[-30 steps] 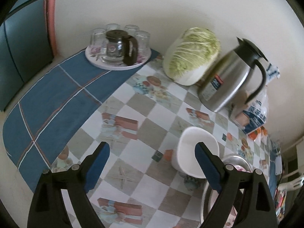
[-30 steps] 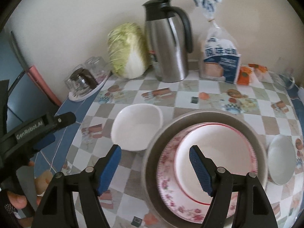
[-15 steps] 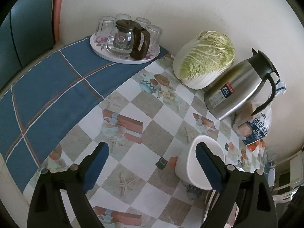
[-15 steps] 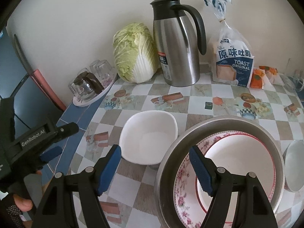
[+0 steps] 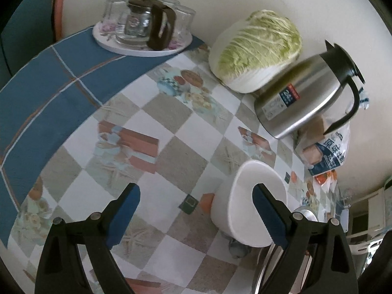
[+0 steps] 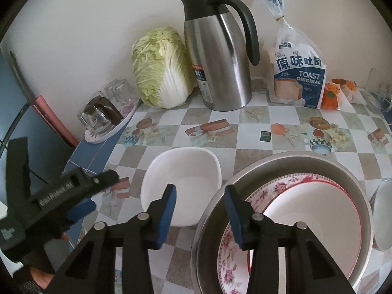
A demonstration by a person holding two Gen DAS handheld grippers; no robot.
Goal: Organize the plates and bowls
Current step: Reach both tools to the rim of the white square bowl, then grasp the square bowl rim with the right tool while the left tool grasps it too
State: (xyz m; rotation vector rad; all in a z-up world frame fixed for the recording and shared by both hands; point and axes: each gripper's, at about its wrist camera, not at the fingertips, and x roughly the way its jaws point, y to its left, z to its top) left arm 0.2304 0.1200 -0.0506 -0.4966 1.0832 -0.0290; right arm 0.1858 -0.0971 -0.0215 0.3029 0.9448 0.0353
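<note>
The white bowl (image 6: pixel 182 183) sits upright on the checked tabletop (image 6: pixel 254 134), just left of the steel basin (image 6: pixel 362 196) that holds a floral plate (image 6: pixel 276 187) and a red-rimmed white plate (image 6: pixel 311 210). I hold the right gripper (image 6: pixel 199 205) above the gap between bowl and basin; its jaws have just been closing and now stand partly apart with nothing pressed between them, the left pad over the bowl's near rim, the right over the basin's near-left rim. My left gripper (image 5: pixel 196 210) hangs with jaws wide apart and empty, one pad in front of the bowl's rim; I cannot tell whether it touches.

The risk, as I judge it: two grippers converge on one light, smooth bowl. A pinch on the thin rim could slip, tip the bowl or knock it against the basin, and the narrowed right jaws may catch both rims at once. Farther back, the steel flask (image 6: pixel 220 56), cabbage (image 6: pixel 161 68) and toast bag (image 6: pixel 297 73) line the wall, well clear.
</note>
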